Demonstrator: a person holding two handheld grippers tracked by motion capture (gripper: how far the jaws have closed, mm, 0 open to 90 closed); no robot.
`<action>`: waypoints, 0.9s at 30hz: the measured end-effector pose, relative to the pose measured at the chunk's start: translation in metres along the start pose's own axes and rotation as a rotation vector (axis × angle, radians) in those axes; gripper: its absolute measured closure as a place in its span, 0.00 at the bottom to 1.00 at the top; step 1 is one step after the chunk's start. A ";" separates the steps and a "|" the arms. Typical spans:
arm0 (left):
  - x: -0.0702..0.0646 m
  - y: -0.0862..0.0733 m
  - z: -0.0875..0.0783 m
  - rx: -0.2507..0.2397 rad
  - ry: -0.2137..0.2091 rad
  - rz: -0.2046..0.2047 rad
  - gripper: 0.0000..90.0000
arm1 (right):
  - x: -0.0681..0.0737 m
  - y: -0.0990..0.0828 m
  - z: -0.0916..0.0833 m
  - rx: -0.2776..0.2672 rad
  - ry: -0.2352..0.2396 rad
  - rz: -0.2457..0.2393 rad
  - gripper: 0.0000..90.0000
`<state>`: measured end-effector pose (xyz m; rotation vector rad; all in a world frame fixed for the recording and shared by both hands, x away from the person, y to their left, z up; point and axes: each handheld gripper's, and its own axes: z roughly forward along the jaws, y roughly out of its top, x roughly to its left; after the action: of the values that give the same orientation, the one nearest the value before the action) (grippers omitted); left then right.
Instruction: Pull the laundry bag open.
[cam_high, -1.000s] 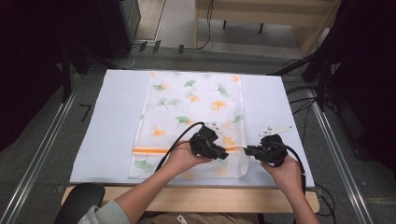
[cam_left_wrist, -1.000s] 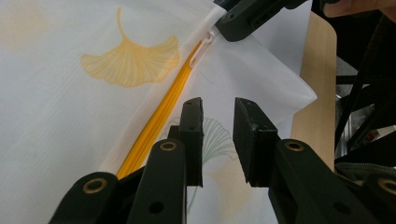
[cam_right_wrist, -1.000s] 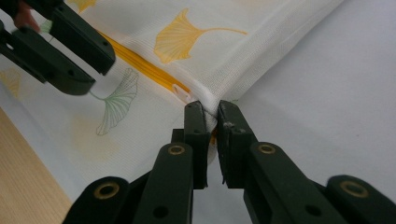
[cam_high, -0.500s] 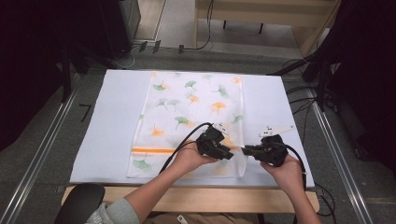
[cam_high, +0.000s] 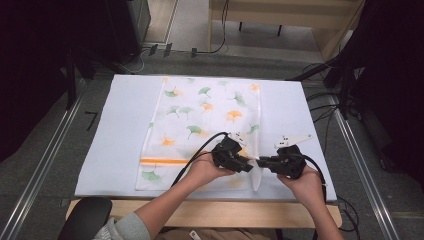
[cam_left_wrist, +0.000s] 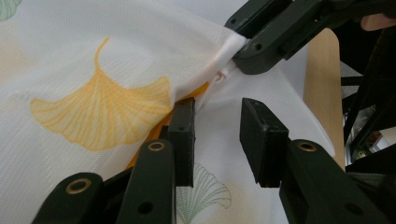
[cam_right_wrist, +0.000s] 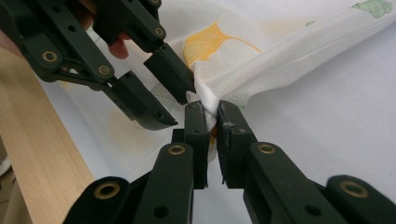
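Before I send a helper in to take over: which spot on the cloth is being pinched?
On the white table lies a mesh bag printed with ginkgo leaves. Follow its right edge to the near corner, lifted into a ridge. Unlike the flat corners, it sits clamped in the right gripper.

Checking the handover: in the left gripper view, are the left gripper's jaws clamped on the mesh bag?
No: the left gripper has a clear gap between its pads above the mesh bag, pressing nothing.

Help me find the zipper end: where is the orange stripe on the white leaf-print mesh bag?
In the high view, the orange stripe crosses the white leaf-print mesh bag near its front edge, just left of the left tool.
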<state>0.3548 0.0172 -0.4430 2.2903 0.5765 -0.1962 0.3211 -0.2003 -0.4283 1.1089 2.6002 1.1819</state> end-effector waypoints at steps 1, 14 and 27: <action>-0.001 0.000 0.000 -0.006 -0.001 -0.004 0.76 | 0.000 0.000 0.000 0.004 -0.004 0.003 0.95; -0.003 0.004 0.005 0.010 0.024 0.002 0.83 | 0.003 0.001 0.002 0.012 0.006 0.000 0.95; -0.002 0.006 0.007 0.018 0.036 -0.012 0.94 | 0.005 0.002 0.003 0.017 0.013 -0.010 0.95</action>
<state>0.3557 0.0083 -0.4435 2.3126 0.6091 -0.1669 0.3197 -0.1937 -0.4280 1.0932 2.6268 1.1708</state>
